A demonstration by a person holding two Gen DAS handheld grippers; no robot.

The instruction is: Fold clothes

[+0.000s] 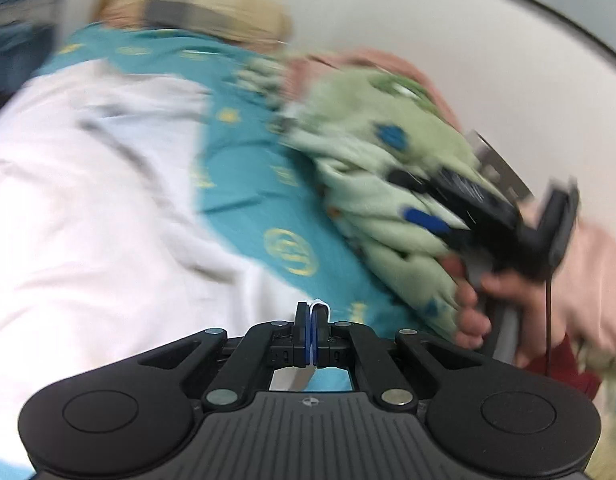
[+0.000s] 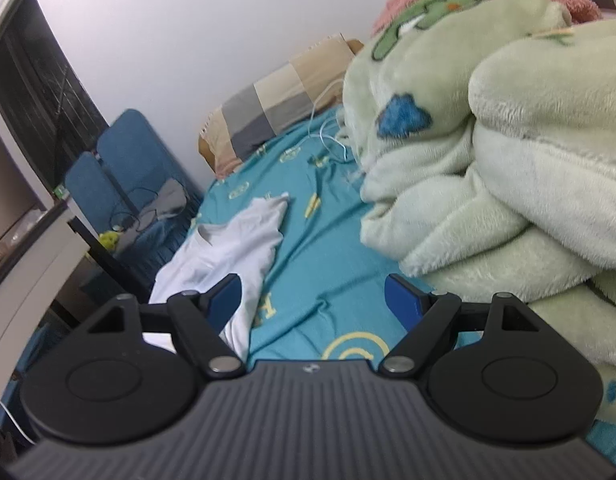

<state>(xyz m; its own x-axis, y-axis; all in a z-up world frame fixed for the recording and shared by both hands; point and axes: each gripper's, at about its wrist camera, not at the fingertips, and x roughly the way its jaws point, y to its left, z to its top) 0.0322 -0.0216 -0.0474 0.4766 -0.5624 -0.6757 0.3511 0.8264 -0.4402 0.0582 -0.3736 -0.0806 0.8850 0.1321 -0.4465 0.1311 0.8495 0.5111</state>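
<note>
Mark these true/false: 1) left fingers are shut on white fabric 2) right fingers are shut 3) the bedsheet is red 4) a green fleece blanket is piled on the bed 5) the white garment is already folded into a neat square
1) True: the left gripper is pinched on an edge of the white garment.
2) False: the right gripper is wide open, holding nothing.
3) False: the bedsheet is teal with yellow prints.
4) True: the green fleece blanket is heaped on the bed.
5) False: the garment lies spread out and rumpled, a sleeve stretched out.
</note>
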